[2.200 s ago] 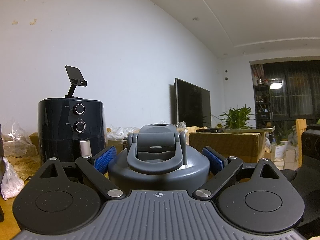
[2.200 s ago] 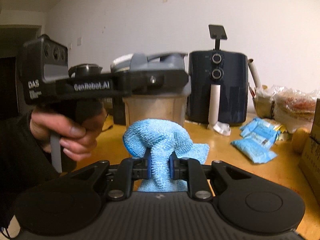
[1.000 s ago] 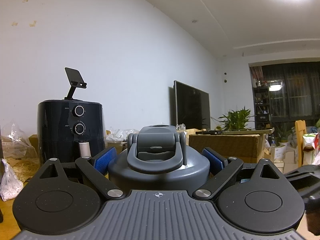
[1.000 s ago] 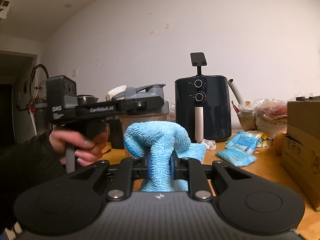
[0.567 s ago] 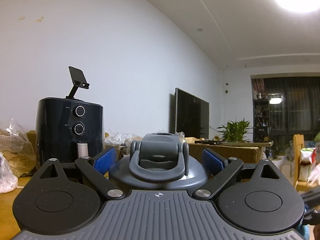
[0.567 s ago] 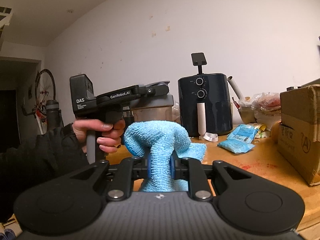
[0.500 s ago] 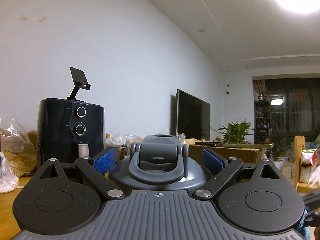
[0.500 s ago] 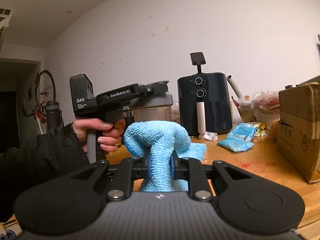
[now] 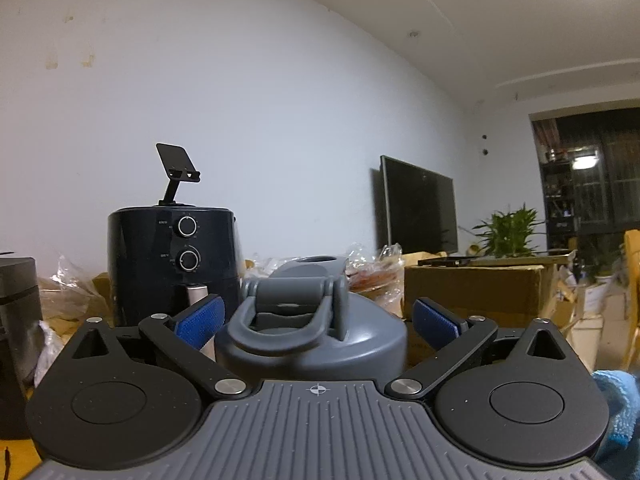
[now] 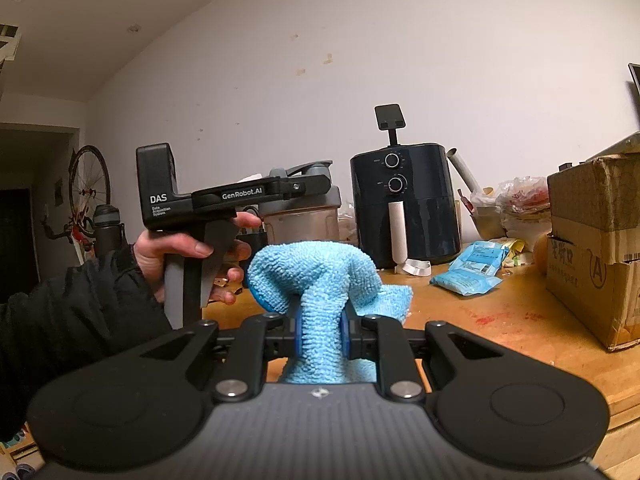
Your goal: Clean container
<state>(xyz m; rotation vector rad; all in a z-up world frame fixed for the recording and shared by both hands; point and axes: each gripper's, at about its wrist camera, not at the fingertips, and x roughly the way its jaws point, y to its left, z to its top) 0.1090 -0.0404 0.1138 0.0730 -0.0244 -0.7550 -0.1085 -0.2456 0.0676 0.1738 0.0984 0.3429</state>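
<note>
Your left gripper (image 9: pixel 316 320) clamps the container's smooth grey lid (image 9: pixel 312 332), your right gripper (image 10: pixel 320 330) pinches fluffy blue microfibre cloth (image 10: pixel 316 276), bare wooden tabletop (image 10: pixel 500 332) rightward.

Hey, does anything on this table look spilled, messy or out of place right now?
Yes: reddish smears stain the wooden tabletop in front of the worn cardboard box, like a dried spill, and blue packets lie scattered beside the black air fryer.

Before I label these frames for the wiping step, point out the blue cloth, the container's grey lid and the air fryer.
blue cloth (image 10: pixel 316 276): right wrist view, on the bunched top fold above the pads.
grey lid (image 9: pixel 360 344): left wrist view, on its dome right of the handle.
air fryer (image 10: pixel 424 216): right wrist view, on its dark front.
</note>
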